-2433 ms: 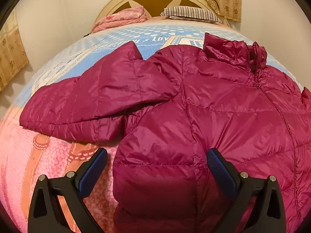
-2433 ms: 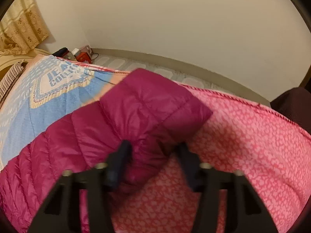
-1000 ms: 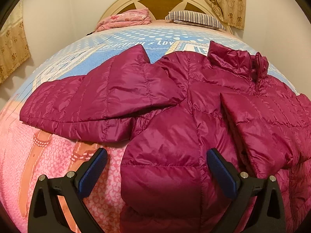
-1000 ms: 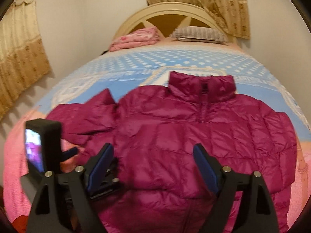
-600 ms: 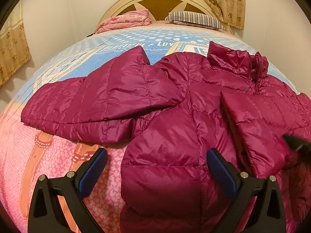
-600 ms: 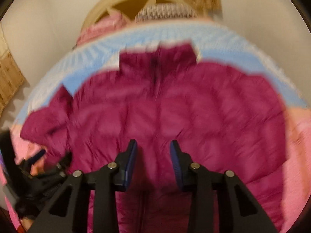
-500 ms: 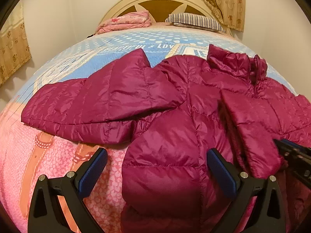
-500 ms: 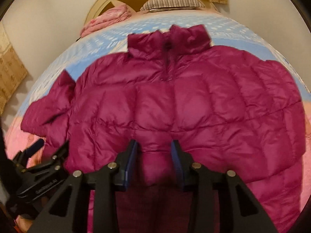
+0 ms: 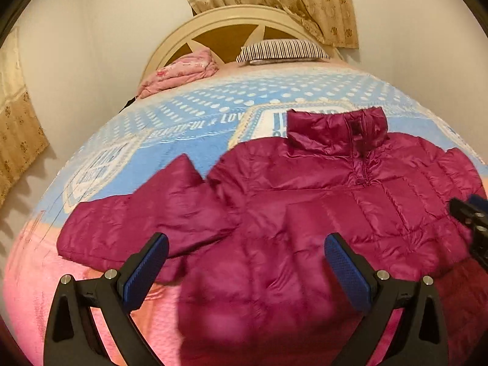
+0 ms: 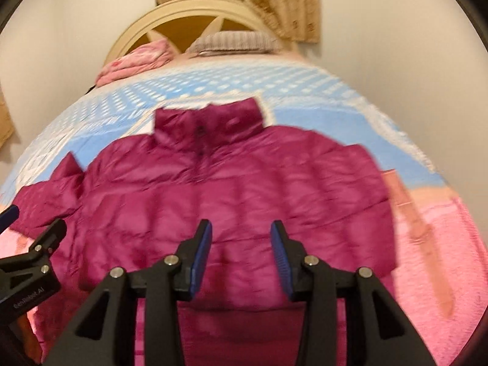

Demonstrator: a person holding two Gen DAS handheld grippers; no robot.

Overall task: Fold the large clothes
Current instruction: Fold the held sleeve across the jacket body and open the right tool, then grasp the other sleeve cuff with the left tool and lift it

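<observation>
Jacket (image 9: 305,213) lies flat on bed (image 9: 213,113) (hem edge nearest).

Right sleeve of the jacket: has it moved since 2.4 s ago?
Yes. The right sleeve now lies folded across the jacket front, no longer stretched out over the pink blanket towards the wall.

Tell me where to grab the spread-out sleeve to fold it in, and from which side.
Grip the sleeve at its cuff end, coming from the jacket's outer left with the left gripper. It lies flat and angled outward, so that free end probably lifts and swings over the body easily.
</observation>
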